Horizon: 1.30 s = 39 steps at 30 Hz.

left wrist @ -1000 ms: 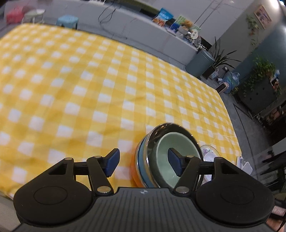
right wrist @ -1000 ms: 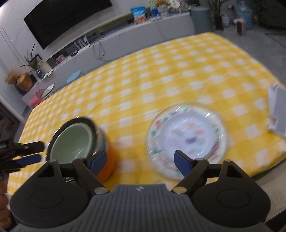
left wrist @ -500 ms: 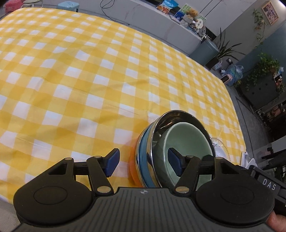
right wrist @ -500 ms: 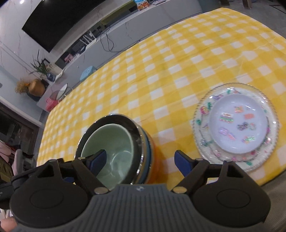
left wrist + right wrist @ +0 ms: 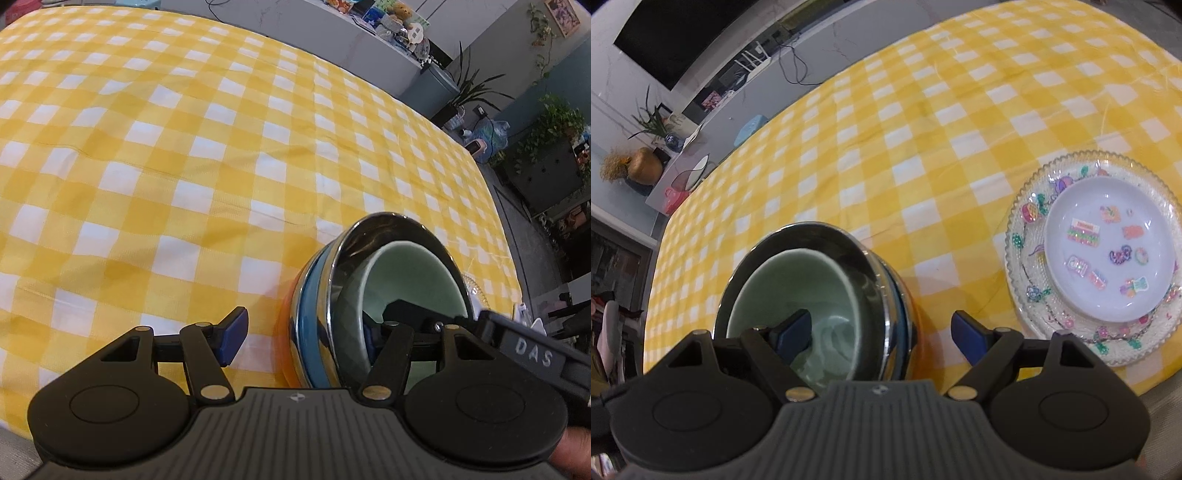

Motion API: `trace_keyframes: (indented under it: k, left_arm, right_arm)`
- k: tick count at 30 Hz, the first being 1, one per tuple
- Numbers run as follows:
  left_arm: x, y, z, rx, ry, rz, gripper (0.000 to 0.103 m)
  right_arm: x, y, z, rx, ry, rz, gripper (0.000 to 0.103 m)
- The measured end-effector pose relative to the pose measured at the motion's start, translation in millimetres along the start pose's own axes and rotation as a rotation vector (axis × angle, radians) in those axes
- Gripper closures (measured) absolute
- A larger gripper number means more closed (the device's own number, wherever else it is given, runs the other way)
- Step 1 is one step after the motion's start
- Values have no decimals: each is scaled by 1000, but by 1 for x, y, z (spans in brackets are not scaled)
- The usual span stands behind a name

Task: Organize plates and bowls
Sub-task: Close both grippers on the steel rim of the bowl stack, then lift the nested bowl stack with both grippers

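A nested stack of bowls stands near the table's front edge: an orange bowl (image 5: 286, 321) at the bottom, then a blue bowl (image 5: 314, 295), a steel bowl (image 5: 388, 229) and a pale green bowl (image 5: 413, 273) inside. My left gripper (image 5: 301, 338) is open and straddles the stack's left rim, with one finger outside and one inside the green bowl. My right gripper (image 5: 881, 334) is open astride the right rim of the steel bowl (image 5: 842, 243). Its left finger is inside the green bowl (image 5: 798, 280) and its right finger stands clear of the wall. No pad touches the stack.
A white plate with stickers (image 5: 1108, 258) lies on a clear scalloped glass plate (image 5: 1027, 280) to the right of the stack. The yellow checked tablecloth (image 5: 184, 147) stretches far behind. A grey cabinet (image 5: 332, 37) and potted plants (image 5: 554, 122) stand beyond the table.
Both grippers have sunk toward the bowl stack. The right one swung left from over the plates to the bowls, and each now has a finger inside the green bowl.
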State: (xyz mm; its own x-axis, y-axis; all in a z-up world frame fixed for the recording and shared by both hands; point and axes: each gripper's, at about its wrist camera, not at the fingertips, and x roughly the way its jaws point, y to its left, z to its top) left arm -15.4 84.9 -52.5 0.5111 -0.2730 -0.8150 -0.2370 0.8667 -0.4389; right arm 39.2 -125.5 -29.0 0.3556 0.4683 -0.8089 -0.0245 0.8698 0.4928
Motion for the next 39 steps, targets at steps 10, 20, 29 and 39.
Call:
trace_keyframes:
  k: [10,20,29,39]
  left_arm:
    - [2,4,0,-31,11,-25,32]
    - [1,0,-3,-14,33,-79,47]
    - [2,-1,-4,-7,28,-78,48]
    - [-3,-7,-6,29,24,-45,49]
  right_arm:
    - [6,-7,-3,59,40,81,32]
    - [4,-8,-6,43,37,57,48]
    - [13,-13,-2,88,53,78,44]
    - [8,-12,-5,98,76,76,47]
